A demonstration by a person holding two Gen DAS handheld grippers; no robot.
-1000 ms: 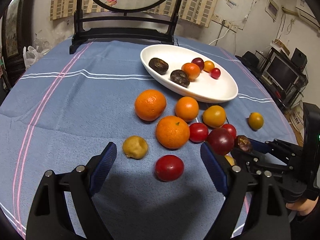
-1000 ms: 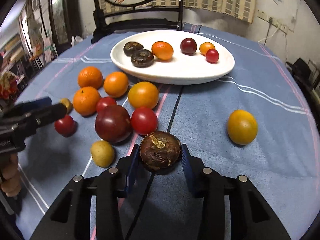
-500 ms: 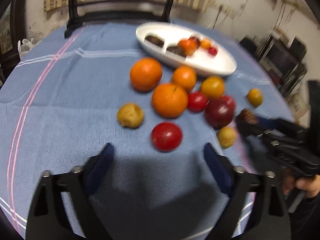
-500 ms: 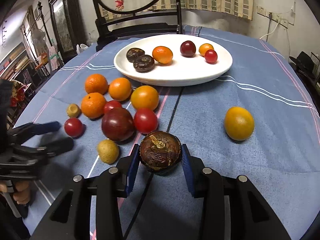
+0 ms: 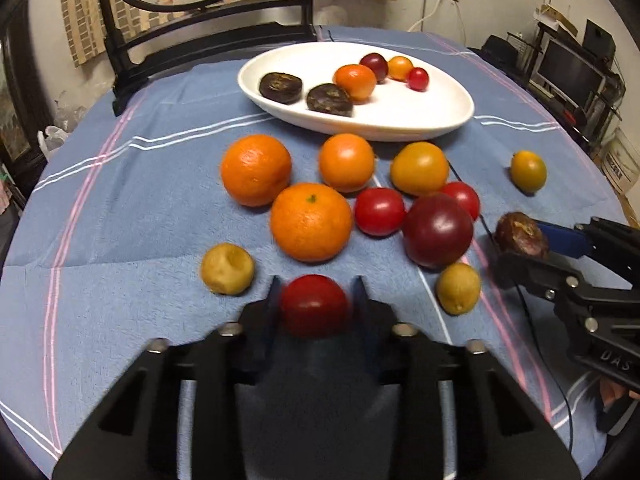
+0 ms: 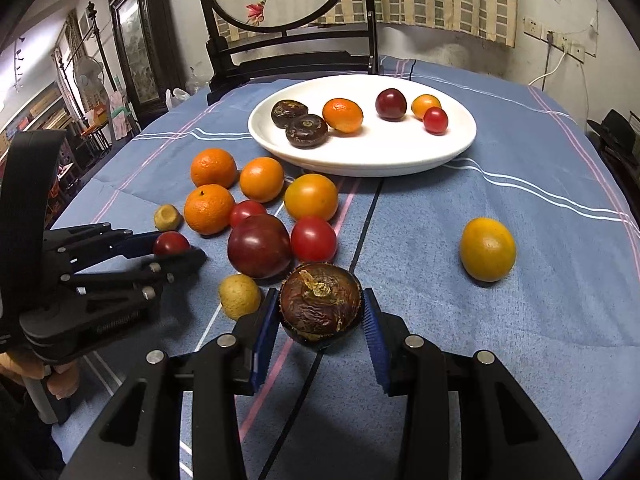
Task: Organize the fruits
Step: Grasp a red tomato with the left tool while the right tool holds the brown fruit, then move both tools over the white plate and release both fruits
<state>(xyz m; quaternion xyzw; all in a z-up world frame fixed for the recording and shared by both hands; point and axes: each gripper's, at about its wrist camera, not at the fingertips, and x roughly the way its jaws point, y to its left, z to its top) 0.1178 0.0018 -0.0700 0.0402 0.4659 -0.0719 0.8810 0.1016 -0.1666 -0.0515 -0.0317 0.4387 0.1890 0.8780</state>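
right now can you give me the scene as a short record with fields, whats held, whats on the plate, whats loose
left gripper: shut on a red tomato, low at the cloth
right gripper: shut on a dark brown fruit
white plate: six fruits on it: two dark brown, one orange, one dark red, one yellow-orange, one small red
loose on blue tablecloth: three oranges, two red tomatoes, a dark red plum, two yellow-orange fruits, two small tan fruits
apart from the cluster: yellow-orange fruit, right side
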